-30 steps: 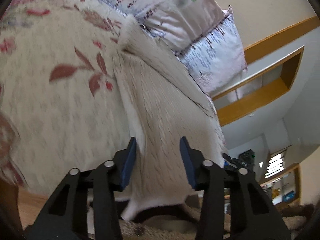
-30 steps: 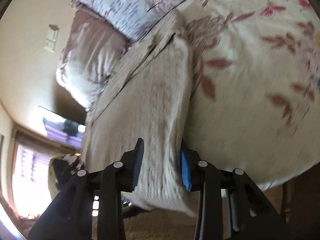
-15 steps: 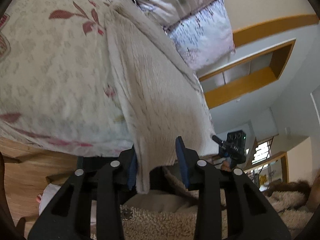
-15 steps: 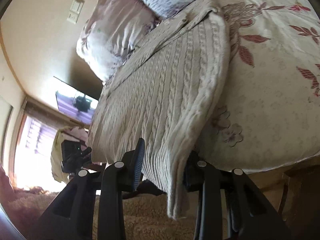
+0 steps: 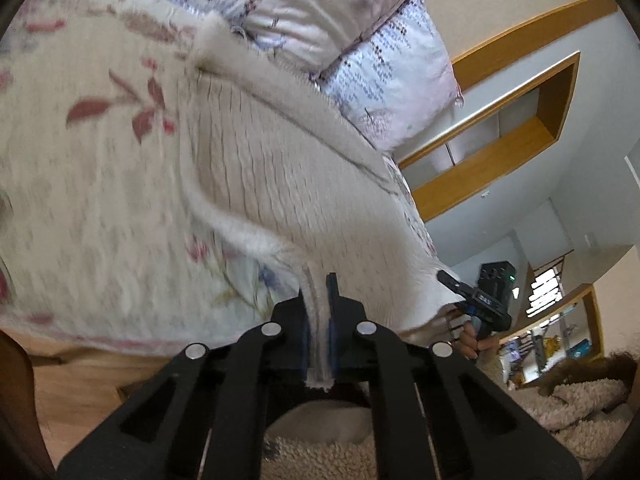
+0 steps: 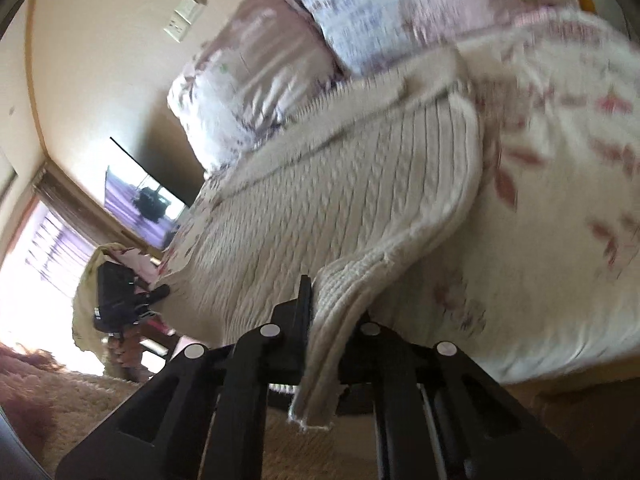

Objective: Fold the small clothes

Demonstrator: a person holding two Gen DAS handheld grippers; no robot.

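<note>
Left wrist view: left hand-held gripper (image 5: 319, 300) pinching hem of cream cable-knit sweater (image 5: 280, 176); right hand-held gripper (image 6: 326, 304) pinching other corner. Risk: thin bite slips, hem drags floral bedspread (image 5: 80, 184), fold skews.

The cream knit sweater (image 5: 288, 184) lies spread over the near part of the bed (image 5: 92, 200), its hem corners pinched tight in the left tool (image 5: 318, 300) and the right tool (image 6: 332, 308). Two pillows (image 5: 360, 40) block the far end, close against the sweater's top. Bare floral bedspread lies open on either side. The bed's near edge drops to wooden floor (image 5: 80, 380).
</note>
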